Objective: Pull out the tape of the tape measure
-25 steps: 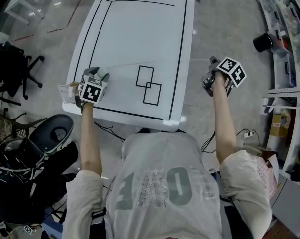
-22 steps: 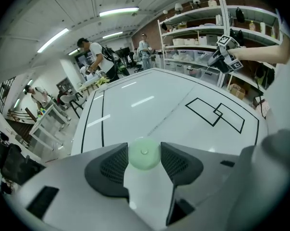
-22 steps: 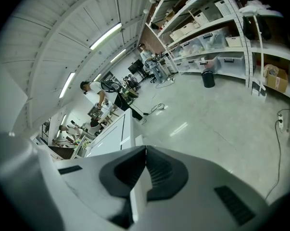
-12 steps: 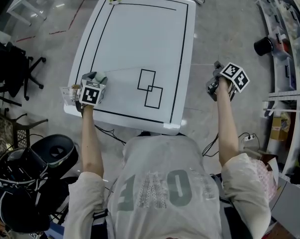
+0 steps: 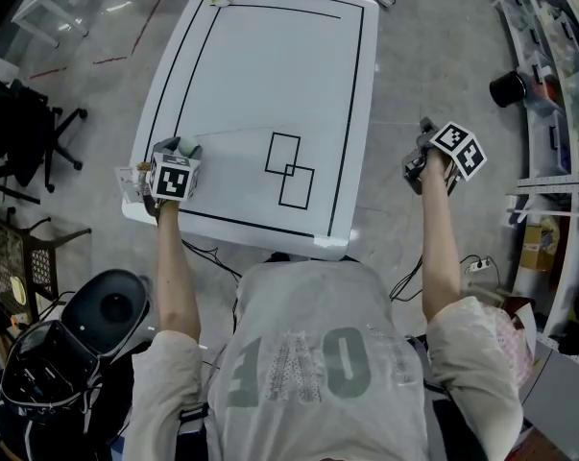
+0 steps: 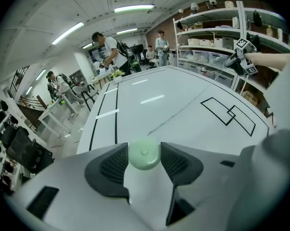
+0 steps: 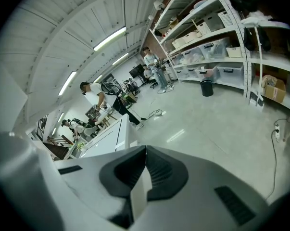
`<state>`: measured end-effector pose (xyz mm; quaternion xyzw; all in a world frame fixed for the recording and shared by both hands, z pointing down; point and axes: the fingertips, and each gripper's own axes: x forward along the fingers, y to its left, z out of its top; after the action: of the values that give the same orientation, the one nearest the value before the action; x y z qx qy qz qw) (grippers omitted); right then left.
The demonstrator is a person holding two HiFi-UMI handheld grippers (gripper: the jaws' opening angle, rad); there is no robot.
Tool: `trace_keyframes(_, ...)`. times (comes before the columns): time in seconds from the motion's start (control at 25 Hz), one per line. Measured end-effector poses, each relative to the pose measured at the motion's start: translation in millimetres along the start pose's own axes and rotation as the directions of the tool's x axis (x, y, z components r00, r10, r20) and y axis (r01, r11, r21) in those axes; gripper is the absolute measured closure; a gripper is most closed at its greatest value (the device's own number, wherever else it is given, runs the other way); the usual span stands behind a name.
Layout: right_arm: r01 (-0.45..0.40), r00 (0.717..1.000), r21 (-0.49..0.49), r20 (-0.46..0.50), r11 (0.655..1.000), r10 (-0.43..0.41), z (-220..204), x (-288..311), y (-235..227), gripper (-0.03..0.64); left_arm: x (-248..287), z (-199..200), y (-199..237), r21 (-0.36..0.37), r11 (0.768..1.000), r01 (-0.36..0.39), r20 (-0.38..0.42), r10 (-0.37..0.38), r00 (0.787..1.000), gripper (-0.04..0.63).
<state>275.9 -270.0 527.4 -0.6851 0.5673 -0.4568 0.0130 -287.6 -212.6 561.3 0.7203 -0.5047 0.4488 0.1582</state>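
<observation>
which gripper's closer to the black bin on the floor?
Right. The right gripper hangs over the floor beside the table's right edge, with the black bin ahead to its right; the left gripper is over the table's near left corner.

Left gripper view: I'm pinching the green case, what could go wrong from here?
The round green tape measure sits at the pad tips of the left gripper, so it may slip out. The right gripper is shut past the table edge. Any tape it holds isn't visible and could snap back.
</observation>
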Motion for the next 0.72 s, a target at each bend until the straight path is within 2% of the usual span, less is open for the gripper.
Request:
trace_keyframes(0.32, -0.044, 0.999, 0.009, -0.012, 0.999, 0.044, -14.9, 16.2, 25.8, 0.586, 11.6, -6.9, 10.1, -0.059, 0.998, -0.006, 0.002, 0.006, 1.0, 0.362)
trace_keyframes(0.52, -0.086, 0.995, 0.011, -0.053, 0.996, 0.086, -40.7, 24.0, 52.1, 0.586, 10.7, 1.0, 4.8, -0.052, 0.999, -0.004, 0.014, 0.004, 1.0, 0.362)
trace_keyframes(0.72, -0.089, 0.994, 0.01, -0.065, 0.996, 0.089, -44.8, 23.3, 53.2, 0.586, 7.5, -2.4, 7.7, -0.052, 0.999, -0.011, 0.004, 0.011, 1.0, 0.362)
